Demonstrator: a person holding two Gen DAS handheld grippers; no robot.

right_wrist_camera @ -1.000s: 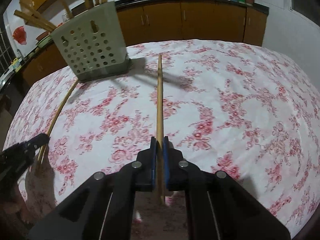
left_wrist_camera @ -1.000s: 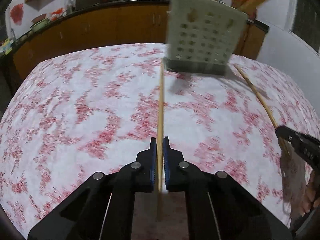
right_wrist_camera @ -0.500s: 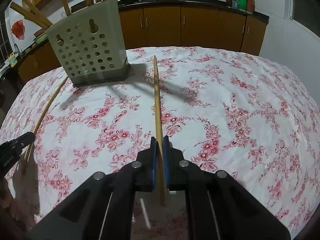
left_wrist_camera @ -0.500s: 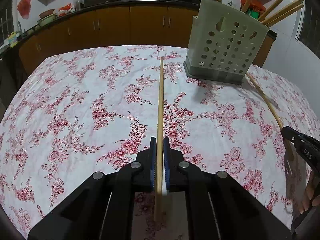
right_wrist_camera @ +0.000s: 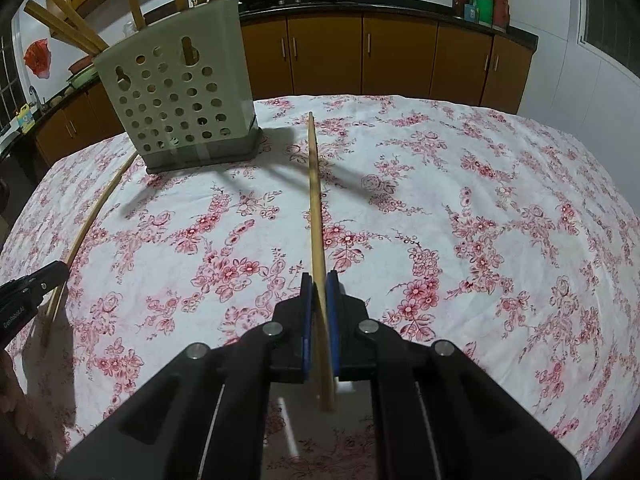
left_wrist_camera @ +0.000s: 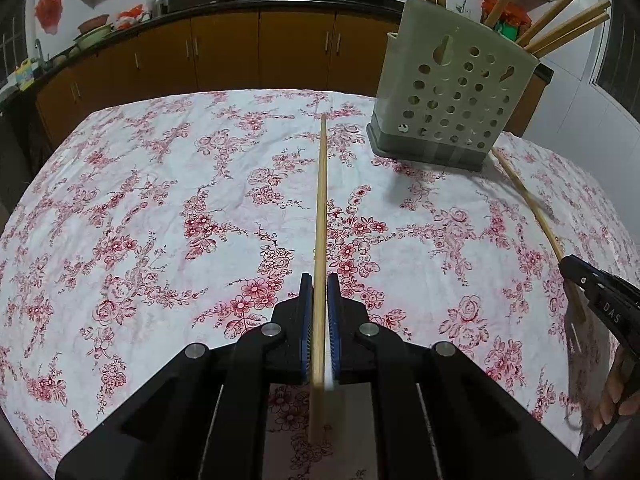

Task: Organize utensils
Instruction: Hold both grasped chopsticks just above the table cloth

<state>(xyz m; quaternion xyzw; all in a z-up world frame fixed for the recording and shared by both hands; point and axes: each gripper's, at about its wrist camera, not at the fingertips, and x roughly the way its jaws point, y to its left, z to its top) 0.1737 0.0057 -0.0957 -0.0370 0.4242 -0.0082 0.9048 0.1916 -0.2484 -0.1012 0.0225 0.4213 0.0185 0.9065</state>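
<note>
Wooden chopstick [left_wrist_camera: 320, 216] is pinched in the left gripper [left_wrist_camera: 318, 300], pointing just left of the holder [left_wrist_camera: 452, 100]. Right gripper [right_wrist_camera: 319, 296] pinches a 2nd chopstick [right_wrist_camera: 314, 196], tip just right of the holder. Step: carrying both w/ sticks above the cloth [left_wrist_camera: 160, 208]. Next: lift, tip each into the holder's top.
</note>
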